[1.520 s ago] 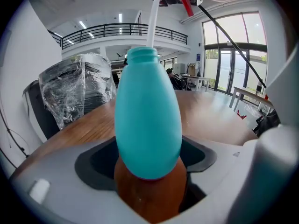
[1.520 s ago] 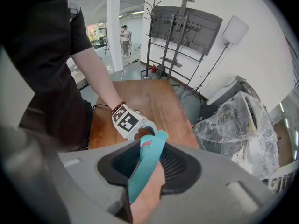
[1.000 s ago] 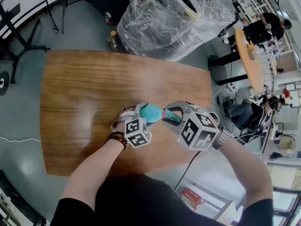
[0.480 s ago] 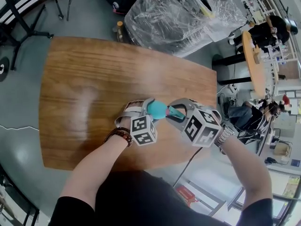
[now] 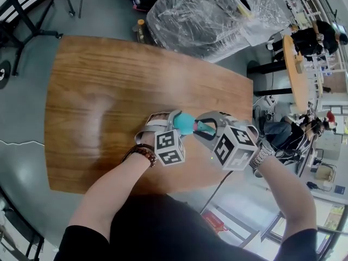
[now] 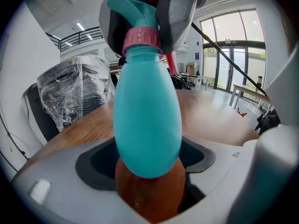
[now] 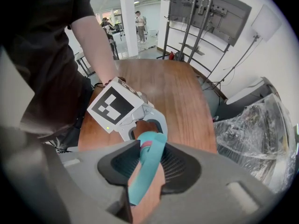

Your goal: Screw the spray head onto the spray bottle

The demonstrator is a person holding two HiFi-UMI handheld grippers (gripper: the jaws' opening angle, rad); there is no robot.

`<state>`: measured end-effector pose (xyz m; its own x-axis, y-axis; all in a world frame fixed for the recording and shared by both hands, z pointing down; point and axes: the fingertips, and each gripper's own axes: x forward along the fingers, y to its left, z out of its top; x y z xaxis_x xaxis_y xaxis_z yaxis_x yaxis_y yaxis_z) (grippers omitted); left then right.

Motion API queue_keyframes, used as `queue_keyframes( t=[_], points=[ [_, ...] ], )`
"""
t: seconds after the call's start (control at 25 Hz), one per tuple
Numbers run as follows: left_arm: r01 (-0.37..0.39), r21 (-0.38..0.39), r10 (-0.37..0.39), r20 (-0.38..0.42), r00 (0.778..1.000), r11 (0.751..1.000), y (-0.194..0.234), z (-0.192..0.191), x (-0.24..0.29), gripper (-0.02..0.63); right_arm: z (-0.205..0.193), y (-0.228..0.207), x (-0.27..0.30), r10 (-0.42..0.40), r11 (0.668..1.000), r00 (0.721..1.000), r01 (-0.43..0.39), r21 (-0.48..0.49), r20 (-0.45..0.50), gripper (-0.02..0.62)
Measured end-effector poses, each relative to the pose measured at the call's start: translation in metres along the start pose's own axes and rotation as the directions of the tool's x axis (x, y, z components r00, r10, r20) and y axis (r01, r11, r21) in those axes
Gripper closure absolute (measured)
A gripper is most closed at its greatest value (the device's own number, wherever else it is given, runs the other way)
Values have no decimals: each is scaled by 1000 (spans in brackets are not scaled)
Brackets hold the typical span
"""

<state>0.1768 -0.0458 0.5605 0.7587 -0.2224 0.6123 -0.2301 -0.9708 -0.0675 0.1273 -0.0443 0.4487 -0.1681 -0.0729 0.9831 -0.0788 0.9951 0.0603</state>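
Observation:
A teal spray bottle [image 5: 182, 123] stands upright above the wooden table [image 5: 109, 86], near its front edge. My left gripper [image 5: 177, 125] is shut on the bottle's round body [image 6: 147, 125], one jaw on each side. A pink collar [image 6: 141, 37] joins the bottle's neck to the teal spray head [image 6: 133, 10]. My right gripper [image 5: 202, 129] comes down from above and is shut on the spray head [image 7: 147, 167]; its grey fingers [image 6: 176, 17] flank the collar. The left gripper's marker cube [image 7: 117, 104] shows just behind the head in the right gripper view.
A machine wrapped in clear plastic [image 5: 206, 15] stands behind the table's far edge. To the right are a round wooden table [image 5: 293, 64] and people sitting and standing. Black stands [image 5: 32, 15] are on the floor at upper left.
The right gripper has rolled slightly around the spray head. The left gripper and the bottle have stayed where they were. The head view has shifted a little.

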Motion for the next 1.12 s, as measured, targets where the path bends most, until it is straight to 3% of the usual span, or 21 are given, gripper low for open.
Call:
queue_keyframes(
  t=[0.48, 0.72, 0.96, 1.04, 1.12],
  points=[
    [15, 9, -15, -37, 999, 1000, -1, 1, 5, 193, -5, 5, 1, -41, 974, 994, 17, -226, -105, 474],
    [20, 21, -19, -53, 998, 1000, -2, 0, 5, 195, -9, 11, -2, -38, 906, 995, -3, -423, -88, 474],
    [18, 22, -17, -54, 998, 1000, -3, 1, 4, 195, -12, 13, -2, -43, 843, 996, -6, -538, -79, 474],
    [16, 17, -15, -58, 998, 1000, -3, 0, 3, 195, -12, 12, 0, -44, 851, 994, -14, -525, -97, 474],
    [13, 11, -12, -62, 998, 1000, -3, 0, 3, 196, -12, 11, 2, -42, 879, 992, -21, -476, -121, 474]
  ],
)
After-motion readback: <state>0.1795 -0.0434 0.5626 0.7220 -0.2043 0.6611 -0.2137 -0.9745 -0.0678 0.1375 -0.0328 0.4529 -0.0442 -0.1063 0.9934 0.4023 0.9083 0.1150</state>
